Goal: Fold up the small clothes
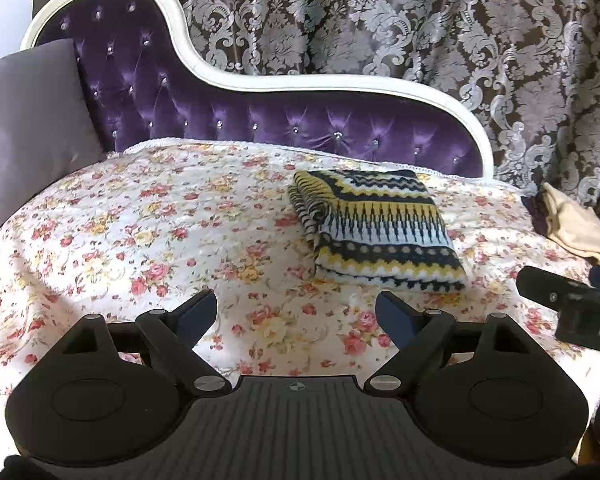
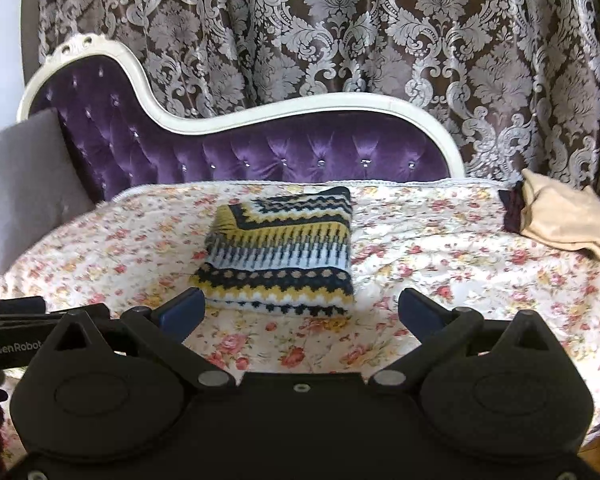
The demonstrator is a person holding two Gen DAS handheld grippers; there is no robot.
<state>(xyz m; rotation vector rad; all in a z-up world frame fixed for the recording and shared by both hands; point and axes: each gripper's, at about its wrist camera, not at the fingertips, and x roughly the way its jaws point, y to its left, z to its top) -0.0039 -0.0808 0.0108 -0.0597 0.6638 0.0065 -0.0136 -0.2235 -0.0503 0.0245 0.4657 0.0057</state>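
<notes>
1. While both tools hang over the floral quilt point(image 1: 148, 216), the left hand-held gripper point(image 1: 296, 316) fills the bottom of the left wrist view with its jaws spread wide and nothing between them.
2. Its blue-faced fingertips point(image 1: 198, 314) sit apart over bare quilt, below and left of the folded knitted sweater point(image 1: 376, 232).
3. That sweater, banded in yellow, navy and white zigzags, lies folded into a thick rectangle right of centre in the left wrist view, flat on the quilt and near the tufted purple chaise back point(image 1: 228, 120).
4. At the bottom of the right wrist view the right hand-held gripper point(image 2: 302, 312) is likewise wide open and holds nothing; its left fingertip point(image 2: 184, 312) lies just beside the sweater's point(image 2: 284, 252) near left corner, contact not clear.
5. At the right edge of the quilt point(image 2: 460, 240) a beige folded cloth point(image 2: 560, 216) rests on something dark, well apart from the sweater.
6. A grey cushion point(image 1: 28, 120) leans at the left edge, and damask curtains point(image 2: 340, 32) cover the top of the frame.
</notes>
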